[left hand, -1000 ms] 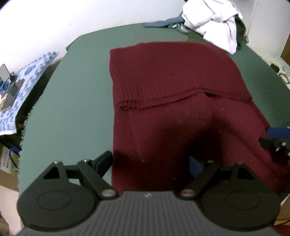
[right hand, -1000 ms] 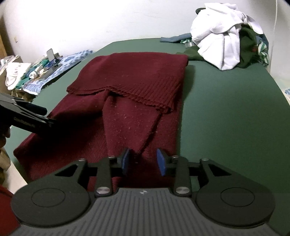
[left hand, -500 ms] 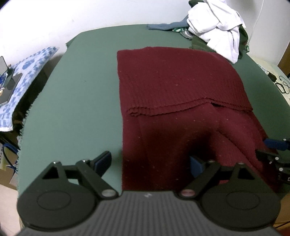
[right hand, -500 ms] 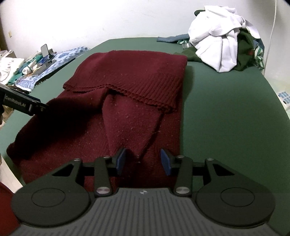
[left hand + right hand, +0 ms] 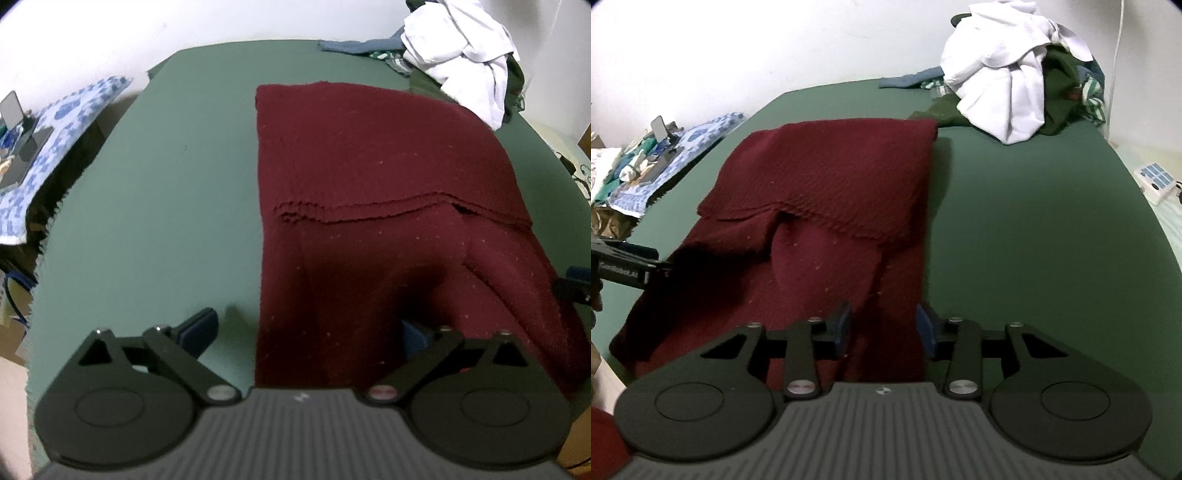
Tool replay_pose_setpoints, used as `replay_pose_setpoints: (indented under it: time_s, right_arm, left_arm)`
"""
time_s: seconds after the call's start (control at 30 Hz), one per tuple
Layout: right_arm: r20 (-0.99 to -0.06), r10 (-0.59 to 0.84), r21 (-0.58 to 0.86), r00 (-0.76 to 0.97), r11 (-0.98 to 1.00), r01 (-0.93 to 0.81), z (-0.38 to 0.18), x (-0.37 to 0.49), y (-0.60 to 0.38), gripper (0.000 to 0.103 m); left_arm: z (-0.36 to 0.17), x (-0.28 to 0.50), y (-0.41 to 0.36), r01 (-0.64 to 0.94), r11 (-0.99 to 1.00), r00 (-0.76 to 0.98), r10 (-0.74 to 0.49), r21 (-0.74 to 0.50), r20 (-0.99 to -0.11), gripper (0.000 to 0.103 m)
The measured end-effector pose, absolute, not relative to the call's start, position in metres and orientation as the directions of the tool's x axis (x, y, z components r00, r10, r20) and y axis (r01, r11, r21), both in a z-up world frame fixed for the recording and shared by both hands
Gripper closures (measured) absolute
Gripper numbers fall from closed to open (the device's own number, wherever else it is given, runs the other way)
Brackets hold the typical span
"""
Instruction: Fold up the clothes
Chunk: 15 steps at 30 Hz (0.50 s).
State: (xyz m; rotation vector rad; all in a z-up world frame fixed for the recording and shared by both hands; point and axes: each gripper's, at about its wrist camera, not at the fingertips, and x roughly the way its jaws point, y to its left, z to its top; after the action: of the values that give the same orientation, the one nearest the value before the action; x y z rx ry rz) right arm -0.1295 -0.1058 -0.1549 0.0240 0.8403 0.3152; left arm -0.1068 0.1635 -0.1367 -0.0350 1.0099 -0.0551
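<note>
A maroon knit sweater lies partly folded on the green surface, its upper part turned down over the lower. My left gripper hangs over the sweater's near left edge, jaws wide and still opening. One finger is over bare green, the other over the cloth, and nothing is pinched. In the right wrist view the sweater runs away from my right gripper. Its jaws are closing astride a raised fold at the near right edge, and the pads do not visibly press. Each gripper shows at the other view's edge.
A heap of white and dark green clothes sits at the far right corner. A blue patterned cloth with a phone and small items lies off the left side. A white device rests beyond the right edge.
The left gripper has shifted leftward, so its left finger now sits off the sweater, and its jaws have spread wider. The right gripper's jaws widened, then narrowed again, and it stayed in place.
</note>
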Motion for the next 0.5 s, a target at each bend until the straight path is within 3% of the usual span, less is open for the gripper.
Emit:
replay_pose_setpoints:
  time_s: [0.1,0.5]
  right_arm:
    - [-0.734,0.283,0.133,0.618,0.951,-0.278,-0.157,-0.128,-0.103,0.07]
    - [-0.735,0.321,0.135,0.597,0.933,-0.335,-0.167,-0.122,-0.1,0.07]
  left_arm:
    - [-0.139,-0.106,0.168,0.016,0.997,0.529,-0.075,-0.079,-0.845,0.003]
    - [-0.146,-0.116,0.188,0.013,0.98,0.529,-0.173,-0.197,-0.83,0.003]
